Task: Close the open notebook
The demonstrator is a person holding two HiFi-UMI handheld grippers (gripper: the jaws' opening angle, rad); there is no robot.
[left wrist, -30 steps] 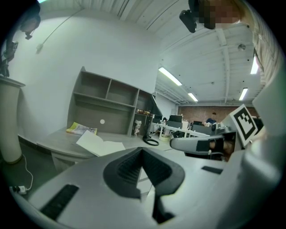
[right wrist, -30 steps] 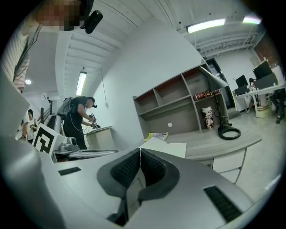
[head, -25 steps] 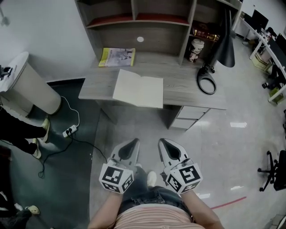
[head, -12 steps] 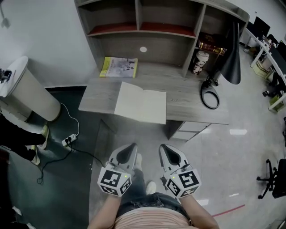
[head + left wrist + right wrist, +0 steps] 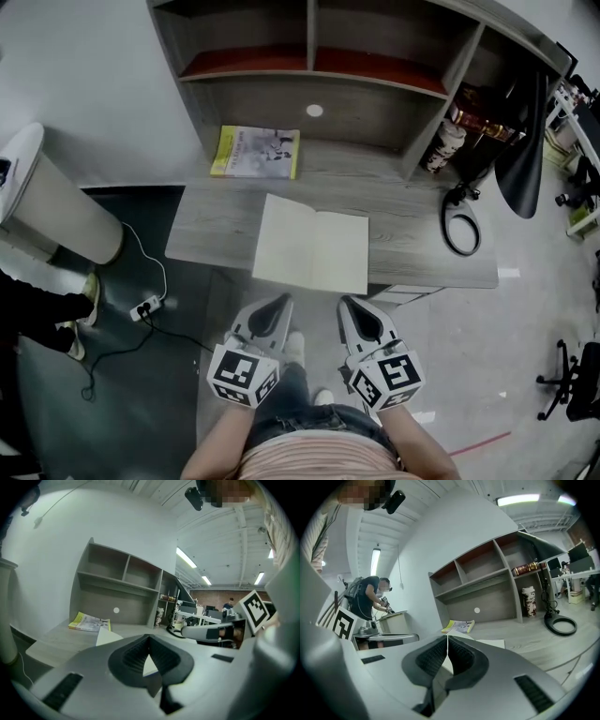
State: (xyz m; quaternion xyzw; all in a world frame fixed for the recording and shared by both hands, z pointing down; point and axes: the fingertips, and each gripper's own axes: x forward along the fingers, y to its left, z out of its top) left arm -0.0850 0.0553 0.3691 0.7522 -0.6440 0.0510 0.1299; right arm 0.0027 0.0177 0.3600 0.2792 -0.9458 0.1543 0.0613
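one flat pale-paged notebook point(image 5: 312, 244), open on grey woodgrain desk point(image 5: 211, 230)

Person with two hand-held claws, lower middle of the frame.
The left claw point(image 5: 283, 299) and right claw point(image 5: 343, 301) are pale grey tapered shells with black ribbed pads point(image 5: 133, 656), each backed by a black-and-white marker cube point(image 5: 244, 375). The person wears a pink striped top point(image 5: 319, 462), blue jeans point(image 5: 305, 419) and pale shoes point(image 5: 296, 345).

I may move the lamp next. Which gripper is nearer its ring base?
Right. The right gripper is in front of the desk, left of the lamp base; the left gripper is farther left, beyond the right one.
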